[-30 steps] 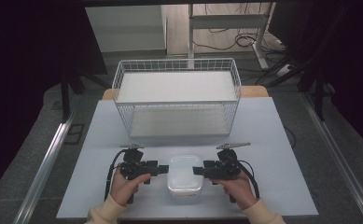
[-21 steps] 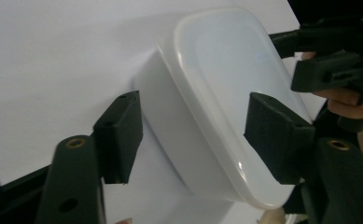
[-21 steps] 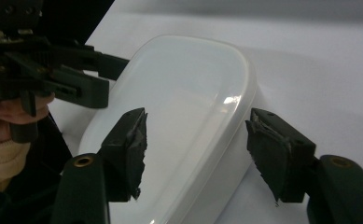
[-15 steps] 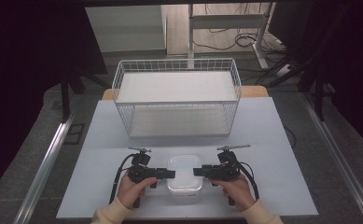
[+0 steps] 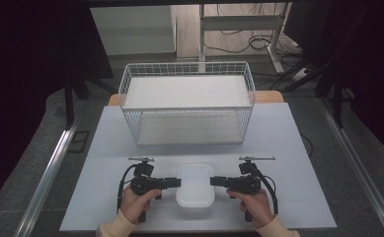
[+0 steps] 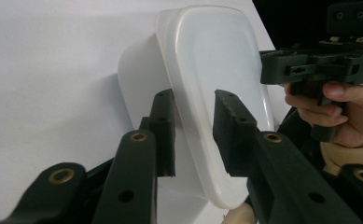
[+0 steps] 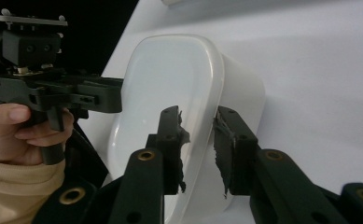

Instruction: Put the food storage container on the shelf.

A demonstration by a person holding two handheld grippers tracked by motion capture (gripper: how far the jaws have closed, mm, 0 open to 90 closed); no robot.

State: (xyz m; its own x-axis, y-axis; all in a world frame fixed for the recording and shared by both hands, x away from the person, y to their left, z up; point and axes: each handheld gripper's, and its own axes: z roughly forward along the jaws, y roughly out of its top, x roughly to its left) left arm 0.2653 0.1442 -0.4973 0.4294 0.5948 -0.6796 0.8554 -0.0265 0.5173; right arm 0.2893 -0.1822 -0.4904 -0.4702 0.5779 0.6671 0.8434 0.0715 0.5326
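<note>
A white lidded box (image 5: 195,191) is found on the table (image 5: 298,148), directly between the two grippers. The left gripper (image 5: 175,182) is brought in level from the box's left side, the right gripper (image 5: 215,180) from its right side, tips facing each other across the lid.

In the left gripper view, the lid rim (image 6: 177,93) is seen between the jaws, one jaw over the lid top and the other at the box wall. The jaws have just been closing, with the rim between them; a narrow gap to the rim appears on both pads, so a firm pinch cannot be confirmed. In the right gripper view, the same is recorded at the opposite rim (image 7: 216,93): jaws half spread, just closed further, rim between them, worn pads close to it but not clearly pressing.

Beyond both tips, a wire basket (image 5: 187,106) stands well apart from the box; a bare strip of table is left between them. Outward of each gripper, free table is available up to the side edges. Behind the hands, the near table edge (image 5: 199,230) is close, leaving little room in that direction.
</note>
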